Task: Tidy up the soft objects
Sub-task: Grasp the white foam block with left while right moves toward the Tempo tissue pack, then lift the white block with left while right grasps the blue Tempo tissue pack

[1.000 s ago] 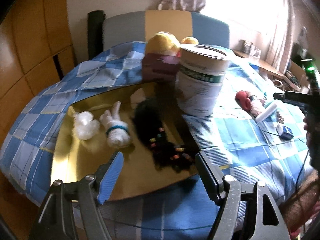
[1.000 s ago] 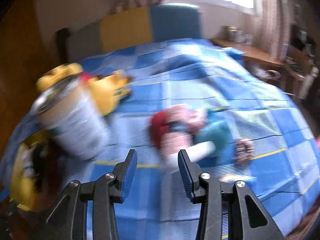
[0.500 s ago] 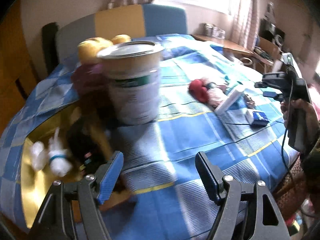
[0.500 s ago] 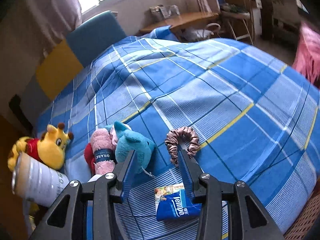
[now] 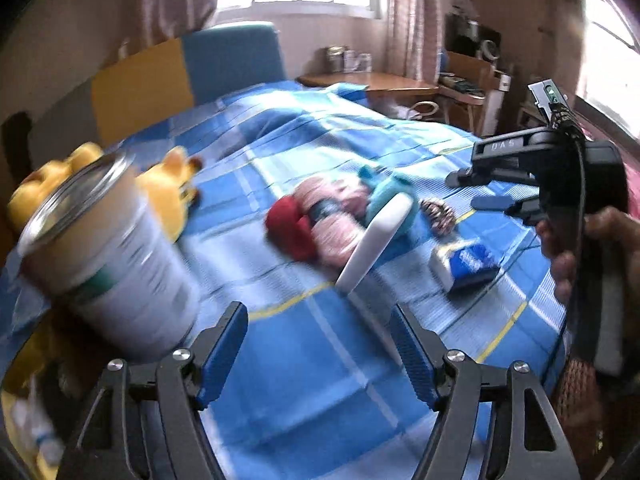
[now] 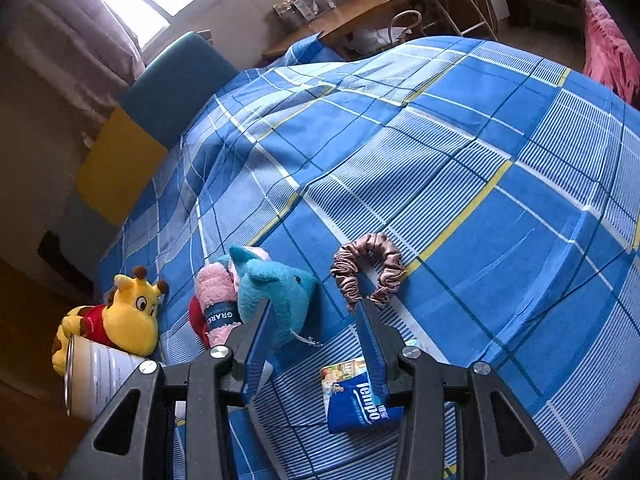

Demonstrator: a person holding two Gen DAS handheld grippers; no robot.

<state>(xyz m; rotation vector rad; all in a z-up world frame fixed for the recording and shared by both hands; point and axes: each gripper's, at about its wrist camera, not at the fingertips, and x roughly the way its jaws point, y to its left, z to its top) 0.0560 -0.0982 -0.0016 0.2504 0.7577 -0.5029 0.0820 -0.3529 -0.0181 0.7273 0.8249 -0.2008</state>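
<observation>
On the blue checked cloth lie a teal elephant plush [image 6: 276, 292], a rolled pink towel [image 6: 216, 300] with a red item beside it, a pink satin scrunchie [image 6: 366, 272] and a yellow giraffe plush [image 6: 128, 316]. My right gripper [image 6: 316, 320] is open and empty, hovering just above the cloth between the elephant and the scrunchie. My left gripper [image 5: 320, 344] is open and empty over the cloth, in front of the pink towel [image 5: 336, 216] and elephant [image 5: 384, 196]. The right gripper [image 5: 496, 188] also shows in the left wrist view.
A large tin can [image 5: 108, 264] stands at the left beside the giraffe [image 5: 172, 188]. A white tube [image 5: 376, 236] leans on the towel. A blue tissue pack [image 6: 356, 396] lies under my right gripper. A gold tray [image 5: 24, 364] edge shows at lower left. A chair [image 6: 168, 92] stands behind the table.
My left gripper swung right, from over the gold tray toward the towel and elephant. My right gripper moved closer to the elephant and scrunchie. Both stayed open.
</observation>
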